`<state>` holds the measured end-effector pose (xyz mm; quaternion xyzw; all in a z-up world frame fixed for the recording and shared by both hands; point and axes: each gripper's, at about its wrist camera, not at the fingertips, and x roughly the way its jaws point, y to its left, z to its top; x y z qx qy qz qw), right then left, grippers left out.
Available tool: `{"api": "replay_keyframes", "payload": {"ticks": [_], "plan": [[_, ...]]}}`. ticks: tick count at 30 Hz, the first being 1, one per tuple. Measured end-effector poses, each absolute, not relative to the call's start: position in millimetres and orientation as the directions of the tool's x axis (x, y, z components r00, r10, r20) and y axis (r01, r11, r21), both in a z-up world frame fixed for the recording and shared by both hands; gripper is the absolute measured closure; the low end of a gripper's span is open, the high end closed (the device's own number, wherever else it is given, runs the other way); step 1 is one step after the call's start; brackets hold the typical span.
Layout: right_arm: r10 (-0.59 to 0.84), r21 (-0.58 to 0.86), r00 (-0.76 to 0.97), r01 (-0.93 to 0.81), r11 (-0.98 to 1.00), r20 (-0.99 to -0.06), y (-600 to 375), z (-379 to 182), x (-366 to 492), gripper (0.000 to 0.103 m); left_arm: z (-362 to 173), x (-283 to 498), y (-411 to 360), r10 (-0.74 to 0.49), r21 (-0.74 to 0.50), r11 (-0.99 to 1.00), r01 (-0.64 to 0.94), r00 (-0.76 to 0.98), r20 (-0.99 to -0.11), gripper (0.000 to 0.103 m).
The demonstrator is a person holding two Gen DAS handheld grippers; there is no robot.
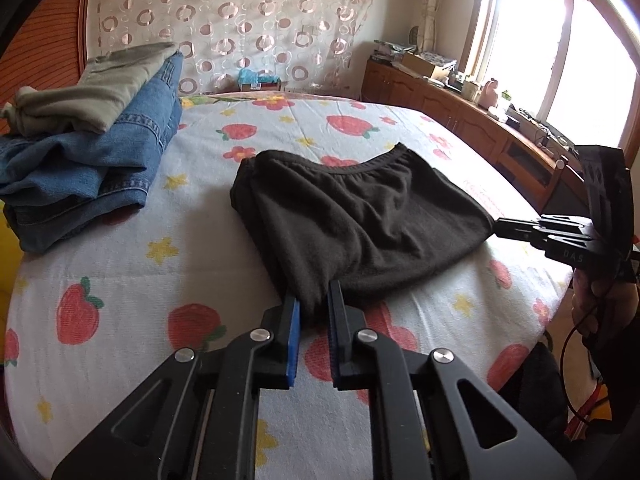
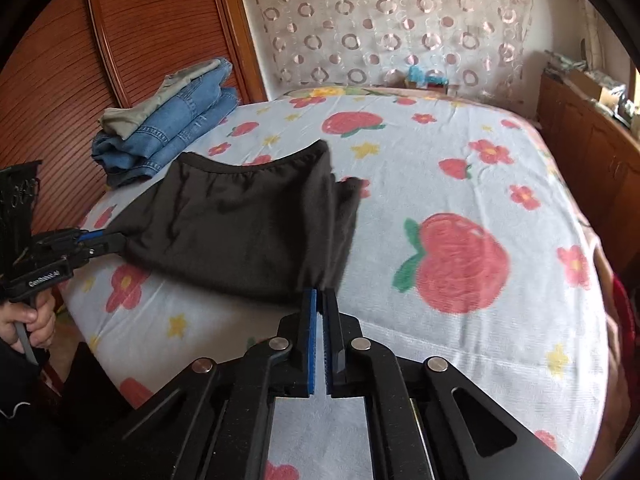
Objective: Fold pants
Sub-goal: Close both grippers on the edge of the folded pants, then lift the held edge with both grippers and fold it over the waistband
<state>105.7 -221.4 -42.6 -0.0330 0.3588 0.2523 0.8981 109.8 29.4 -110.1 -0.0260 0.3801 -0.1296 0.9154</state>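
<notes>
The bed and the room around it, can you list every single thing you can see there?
black pants: one, black, on the bed's near edge, held at two corners
bed sheet: one, white with red strawberries, flowers and yellow stars, covering the bed
jeans: a folded stack, blue, far left on the bed
grey garment: one, grey-green, on top of the jeans
curtain: one, pale with pink circles, behind the bed
cabinet: one, brown wood, under the window, cluttered on top
window: one, bright, far right
left gripper: black with blue pads, jaws shut on the pants
right gripper: black with blue pads, jaws shut on the pants
</notes>
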Motion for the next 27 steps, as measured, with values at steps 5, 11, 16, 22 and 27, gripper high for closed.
{"api": "replay_keyframes", "payload": {"ticks": [5, 11, 16, 22, 27], "plan": [[0.446, 0.137, 0.615, -0.483, 0.865, -0.651, -229.1, -37.2, 99.7, 0.101, -105.2, 106.4, 25.3, -0.257, -0.133, 0.964, 0.230, 0.682, -0.685, 0.091], [0.442, 0.132, 0.634, -0.475, 0.870, -0.634, -224.9, -38.9, 101.1, 0.083, -109.9, 110.0, 25.8, -0.252, -0.133, 0.965, 0.224, 0.671, -0.697, 0.090], [0.447, 0.160, 0.610, -0.466, 0.870, -0.654, -218.1, -50.4, 116.9, 0.071, -114.0, 110.8, 26.6, -0.254, -0.140, 0.965, 0.220, 0.665, -0.702, 0.090], [0.468, 0.194, 0.590, -0.468, 0.862, -0.658, -211.9, -52.0, 127.4, 0.081, -112.9, 110.9, 26.2, -0.255, -0.138, 0.965, 0.224, 0.671, -0.697, 0.091], [0.475, 0.154, 0.596, -0.508, 0.847, -0.648, -207.6, -47.5, 116.1, 0.094, -104.9, 104.6, 23.2, -0.262, -0.127, 0.962, 0.243, 0.682, -0.683, 0.091]]}}
